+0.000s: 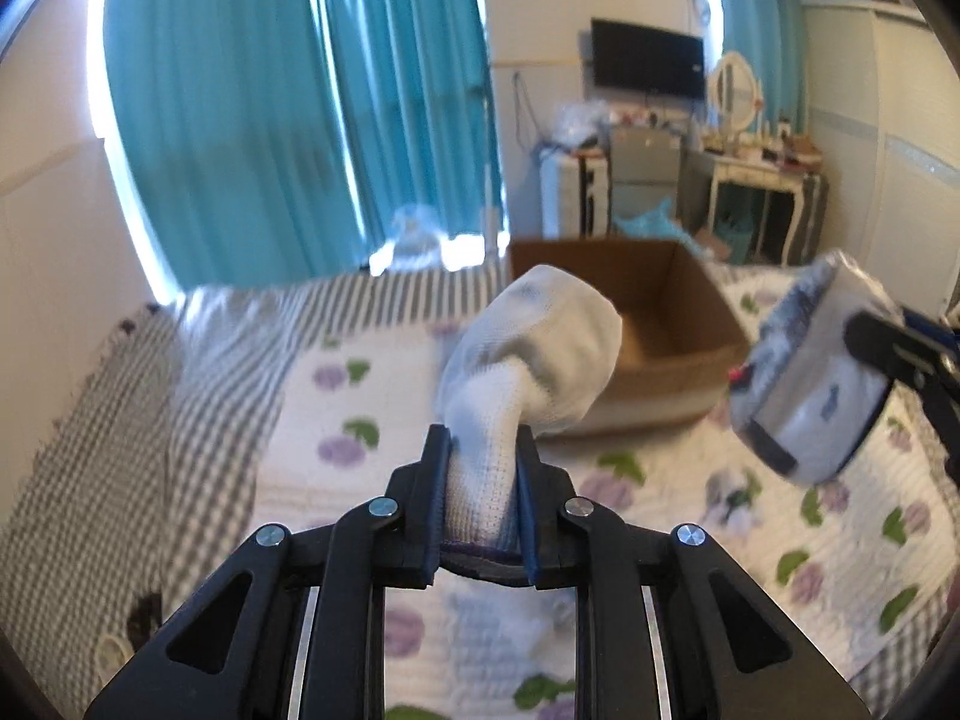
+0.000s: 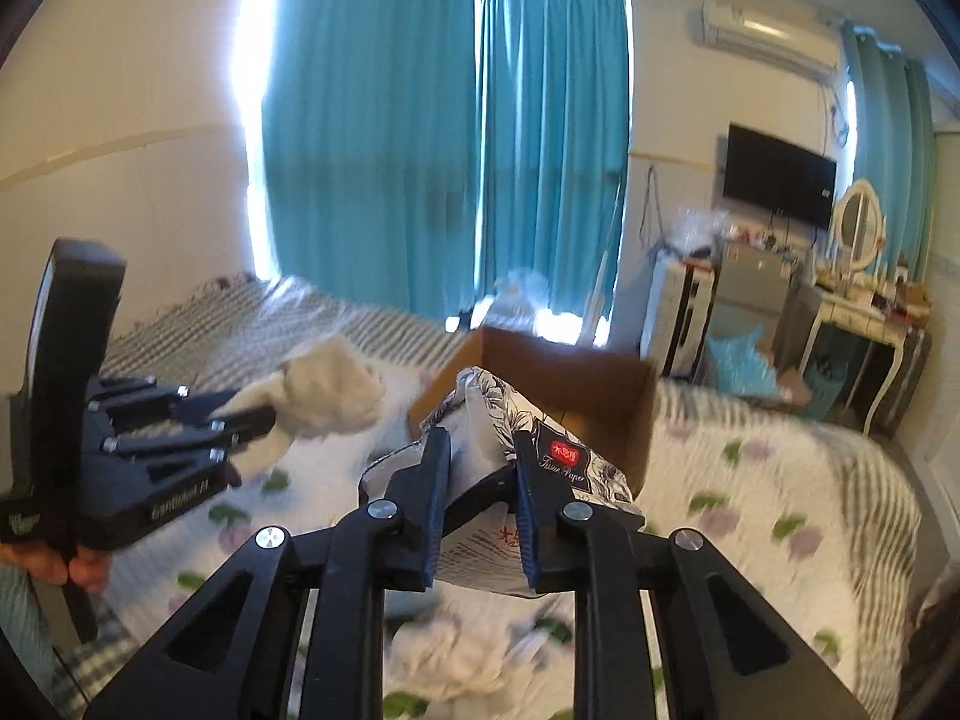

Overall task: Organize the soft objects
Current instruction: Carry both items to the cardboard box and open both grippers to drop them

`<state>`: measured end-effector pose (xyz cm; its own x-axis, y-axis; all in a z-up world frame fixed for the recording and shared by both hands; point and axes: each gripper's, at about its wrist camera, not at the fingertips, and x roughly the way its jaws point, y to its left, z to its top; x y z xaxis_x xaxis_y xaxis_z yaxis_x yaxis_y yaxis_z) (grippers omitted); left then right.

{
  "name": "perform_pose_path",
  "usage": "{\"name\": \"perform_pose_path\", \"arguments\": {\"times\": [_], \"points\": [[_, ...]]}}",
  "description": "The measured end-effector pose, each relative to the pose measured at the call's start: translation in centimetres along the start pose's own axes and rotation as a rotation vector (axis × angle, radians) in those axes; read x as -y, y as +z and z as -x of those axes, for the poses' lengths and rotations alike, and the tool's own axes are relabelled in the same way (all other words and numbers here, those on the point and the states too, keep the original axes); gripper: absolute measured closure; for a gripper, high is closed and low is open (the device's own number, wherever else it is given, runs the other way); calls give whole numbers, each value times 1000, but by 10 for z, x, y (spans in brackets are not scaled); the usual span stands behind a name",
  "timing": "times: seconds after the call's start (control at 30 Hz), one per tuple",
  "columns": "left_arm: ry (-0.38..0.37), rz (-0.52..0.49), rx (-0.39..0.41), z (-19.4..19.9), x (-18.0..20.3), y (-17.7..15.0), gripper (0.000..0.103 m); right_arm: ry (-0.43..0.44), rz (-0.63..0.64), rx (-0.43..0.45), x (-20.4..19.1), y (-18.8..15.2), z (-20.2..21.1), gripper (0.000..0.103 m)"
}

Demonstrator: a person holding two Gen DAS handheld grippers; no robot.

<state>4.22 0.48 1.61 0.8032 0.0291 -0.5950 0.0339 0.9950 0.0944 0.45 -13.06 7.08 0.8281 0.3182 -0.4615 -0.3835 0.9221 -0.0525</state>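
My left gripper (image 1: 483, 441) is shut on a white sock (image 1: 534, 348) and holds it up above the bed; it also shows in the right wrist view (image 2: 252, 420) with the sock (image 2: 330, 390). My right gripper (image 2: 480, 450) is shut on a soft tissue paper pack (image 2: 558, 456) with a black-and-white floral wrap; the pack also shows at the right of the left wrist view (image 1: 804, 378). An open cardboard box (image 1: 678, 300) sits on the bed beyond both grippers, also seen in the right wrist view (image 2: 570, 372).
The bed has a floral quilt (image 1: 360, 420) and a grey striped sheet (image 1: 120, 420). More white cloth lies on the quilt below the right gripper (image 2: 456, 654). Teal curtains (image 1: 270, 120), a dressing table (image 1: 762, 168) and a wall TV (image 1: 648, 57) stand behind.
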Motion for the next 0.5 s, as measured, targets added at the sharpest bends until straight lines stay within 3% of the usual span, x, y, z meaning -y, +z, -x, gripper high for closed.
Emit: {"name": "perform_pose_path", "arguments": {"times": [0.27,0.5], "points": [[-28,-33,65,-18,26,58,84,-26,5,58,37,74,-40,84],[-50,-33,47,-70,53,86,84,-29,-27,12,77,92,-119,84]]}}
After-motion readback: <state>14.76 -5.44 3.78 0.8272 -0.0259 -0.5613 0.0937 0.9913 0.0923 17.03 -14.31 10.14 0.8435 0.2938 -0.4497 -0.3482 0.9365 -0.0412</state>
